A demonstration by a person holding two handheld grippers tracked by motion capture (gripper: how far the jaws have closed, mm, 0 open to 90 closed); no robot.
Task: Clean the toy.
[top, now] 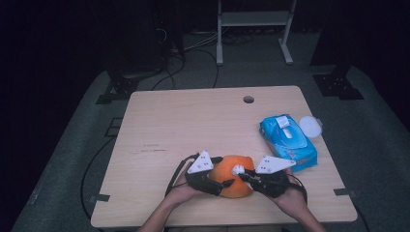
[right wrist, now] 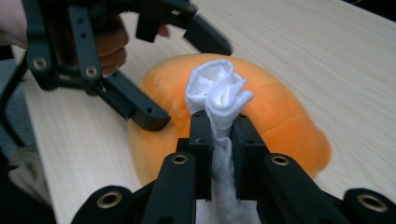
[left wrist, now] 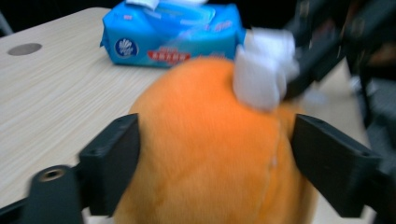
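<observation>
An orange plush thing (top: 231,186) (left wrist: 205,149) (right wrist: 280,116) lies near the table's front edge. My left gripper (top: 223,172) (left wrist: 215,140) comes at it from the left, its jaws apart with one on each side of the plush. From the right, my right gripper (top: 241,174) (right wrist: 219,122) is shut on a bunched white wipe (top: 237,169) (left wrist: 264,70) (right wrist: 217,91). The wipe's crumpled end rests on top of the plush. In the right gripper view, one black finger (right wrist: 140,109) of the left gripper lies against the plush's near side.
A blue pack of wet wipes (top: 288,142) (left wrist: 173,35) lies at the right of the wooden table (top: 193,121), with a round white lid (top: 310,126) beside it. A cable hole (top: 248,99) sits near the far edge. A metal stand is on the floor beyond.
</observation>
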